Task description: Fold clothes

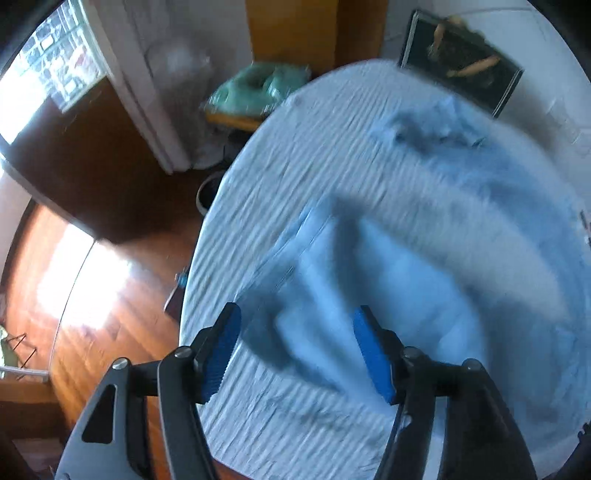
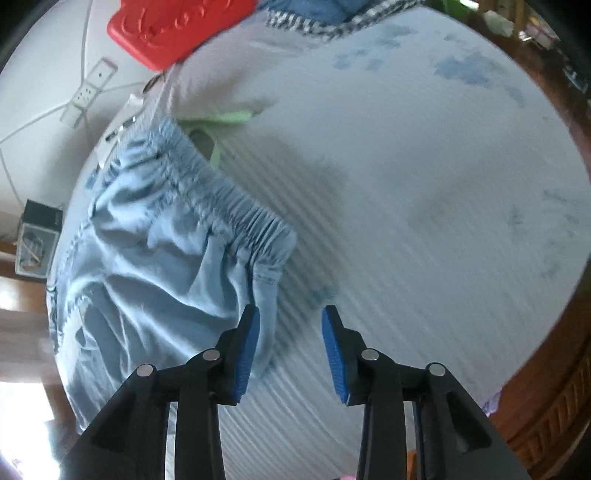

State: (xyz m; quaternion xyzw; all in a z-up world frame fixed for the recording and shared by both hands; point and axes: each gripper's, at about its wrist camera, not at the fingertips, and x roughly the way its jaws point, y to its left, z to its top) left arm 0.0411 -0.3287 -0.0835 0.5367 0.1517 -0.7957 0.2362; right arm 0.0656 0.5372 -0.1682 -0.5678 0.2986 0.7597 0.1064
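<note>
Blurred, cropped, partly covered.

Smeared by motion: light blue garment (image 1: 424, 266) on ribbed white sheet (image 1: 280, 177), folds unreadable. Cut off at top edge: red moulded plastic tray (image 2: 177, 29). Half hidden under elastic waistband: green plastic hanger (image 2: 221, 122).

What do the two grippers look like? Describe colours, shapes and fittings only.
The left gripper has grey-black angular metal arms with triangular cut-outs, round silver bolt heads at the pivots, and ribbed blue pads on its jaws. The right gripper is the same design but looks black, with matching blue pads. No hands or sleeves show.
</note>
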